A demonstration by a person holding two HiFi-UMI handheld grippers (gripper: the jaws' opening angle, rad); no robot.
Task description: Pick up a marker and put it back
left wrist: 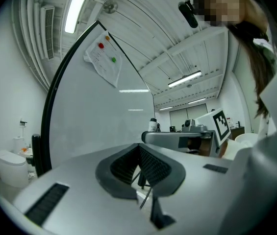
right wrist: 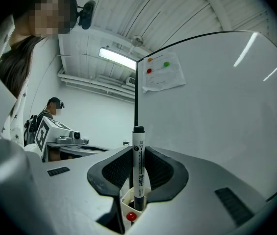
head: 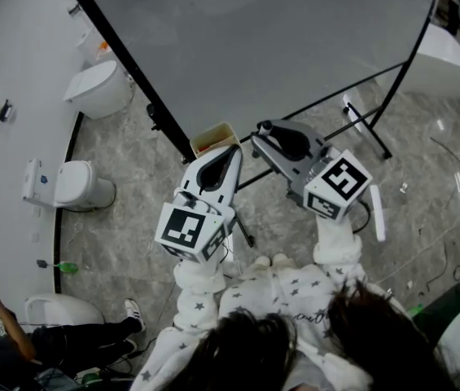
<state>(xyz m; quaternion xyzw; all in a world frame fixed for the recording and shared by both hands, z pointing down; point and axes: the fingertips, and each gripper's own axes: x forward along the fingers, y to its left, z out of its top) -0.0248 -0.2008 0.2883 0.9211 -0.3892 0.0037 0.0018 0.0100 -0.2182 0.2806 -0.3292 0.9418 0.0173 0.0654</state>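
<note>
A white marker [right wrist: 138, 165] with a black cap stands upright between the pads of my right gripper [right wrist: 138, 153], which is shut on it. The marker's lower end sits in a small white holder [right wrist: 127, 200] that also has a red piece inside. In the head view the holder [head: 213, 137] hangs at the whiteboard's lower edge, with the right gripper [head: 266, 130] just right of it; the marker itself is hidden there. My left gripper [head: 225, 157] hovers near the holder, and its jaws [left wrist: 139, 153] are shut with nothing between them.
The whiteboard [head: 254, 39] stands on a black frame with legs [head: 368, 129] spread over the floor. A sheet with coloured magnets [right wrist: 163, 71] is pinned to the board. Toilets [head: 71, 186] line the left wall. A seated person [head: 67, 340] is at the lower left.
</note>
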